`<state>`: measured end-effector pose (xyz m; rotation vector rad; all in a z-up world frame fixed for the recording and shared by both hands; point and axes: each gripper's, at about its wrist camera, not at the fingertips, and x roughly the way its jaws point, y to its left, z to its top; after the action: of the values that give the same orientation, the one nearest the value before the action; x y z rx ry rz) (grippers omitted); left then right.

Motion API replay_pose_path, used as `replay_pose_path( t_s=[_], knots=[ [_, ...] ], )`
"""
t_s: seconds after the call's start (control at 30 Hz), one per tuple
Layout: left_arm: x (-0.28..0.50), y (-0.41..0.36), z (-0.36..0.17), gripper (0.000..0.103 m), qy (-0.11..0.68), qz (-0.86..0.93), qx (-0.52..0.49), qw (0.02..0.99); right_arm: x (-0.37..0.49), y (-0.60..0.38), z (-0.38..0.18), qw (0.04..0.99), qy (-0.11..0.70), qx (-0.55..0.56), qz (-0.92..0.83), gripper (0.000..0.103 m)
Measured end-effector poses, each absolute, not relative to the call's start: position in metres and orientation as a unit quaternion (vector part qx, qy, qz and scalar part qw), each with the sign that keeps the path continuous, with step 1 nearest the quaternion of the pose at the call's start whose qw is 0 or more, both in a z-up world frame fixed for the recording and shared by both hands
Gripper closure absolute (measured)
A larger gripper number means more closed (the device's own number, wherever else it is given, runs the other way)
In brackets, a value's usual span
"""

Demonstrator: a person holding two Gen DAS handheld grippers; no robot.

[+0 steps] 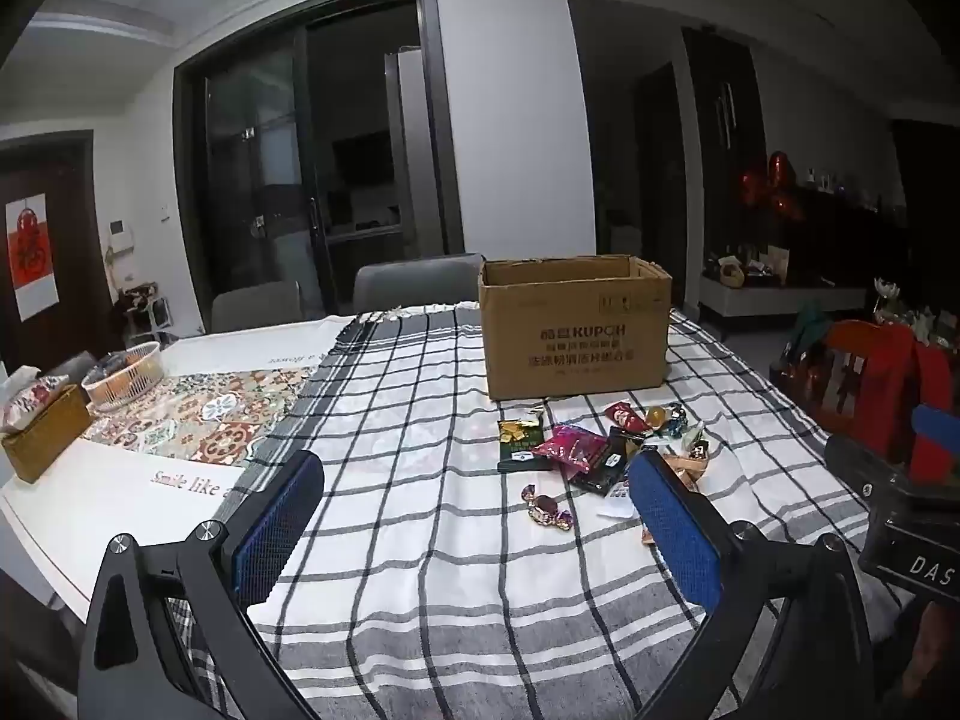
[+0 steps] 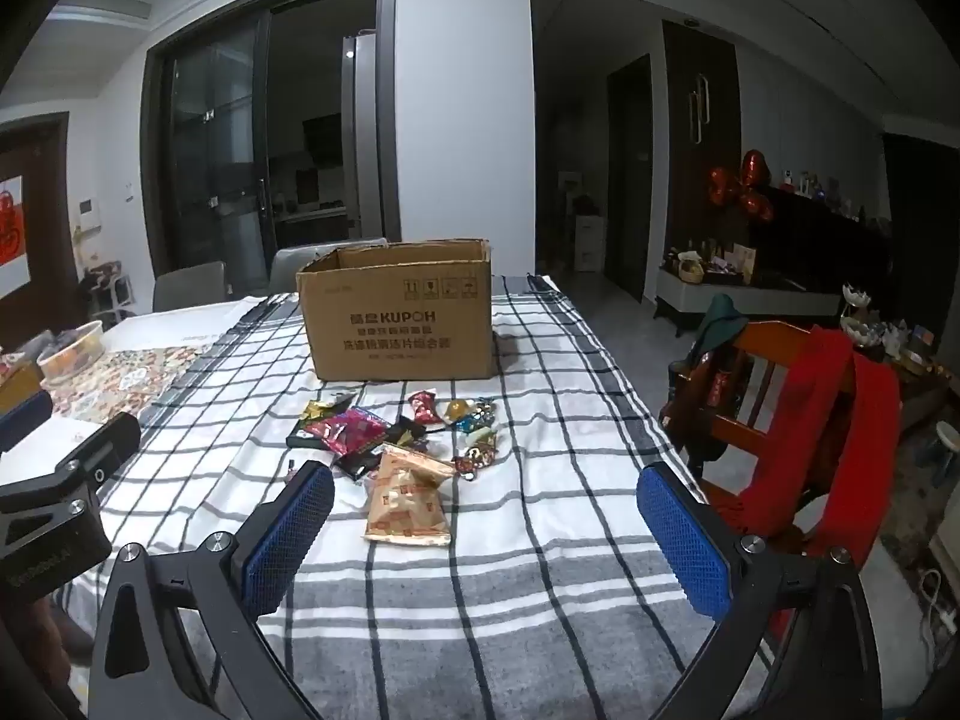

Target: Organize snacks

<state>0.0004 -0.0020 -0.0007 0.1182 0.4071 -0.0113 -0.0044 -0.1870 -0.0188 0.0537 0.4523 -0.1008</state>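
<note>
An open cardboard box (image 1: 576, 330) stands on the checked tablecloth (image 1: 420, 540); it also shows in the right wrist view (image 2: 402, 318). In front of it lies a loose pile of snack packets (image 1: 576, 450), seen too in the right wrist view (image 2: 384, 432). A tan packet (image 2: 408, 498) lies nearest, and a wrapped candy (image 1: 547, 507) lies apart on the left. My left gripper (image 1: 474, 528) is open and empty, above the cloth near the candy. My right gripper (image 2: 486, 534) is open and empty, just short of the tan packet.
A white basket (image 1: 126, 375) and a tissue box (image 1: 42, 426) sit at the table's far left. Grey chairs (image 1: 414, 282) stand behind the table. A wooden chair with red cloth (image 2: 798, 420) stands off the right edge.
</note>
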Motion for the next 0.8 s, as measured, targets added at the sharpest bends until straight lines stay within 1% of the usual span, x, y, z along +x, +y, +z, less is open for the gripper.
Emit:
replay_pose_path(
  t_s=[0.1, 0.37, 0.8],
  knots=[
    [0.000, -0.005, -0.002, 0.000, 0.195, -0.008, 0.069, 0.978, -0.004, -0.189, -0.020, 0.972, 0.227, 0.028, -0.051, 0.001],
    [-0.008, 0.004, -0.001, 0.000, 0.198, -0.006, 0.040, 0.979, -0.008, -0.189, -0.018, 0.971, 0.231, 0.035, -0.044, 0.001],
    [-0.009, 0.002, 0.003, 0.000, 0.197, -0.013, 0.037, 0.980, -0.010, -0.184, -0.015, 0.973, 0.226, 0.030, -0.037, 0.001]
  ],
)
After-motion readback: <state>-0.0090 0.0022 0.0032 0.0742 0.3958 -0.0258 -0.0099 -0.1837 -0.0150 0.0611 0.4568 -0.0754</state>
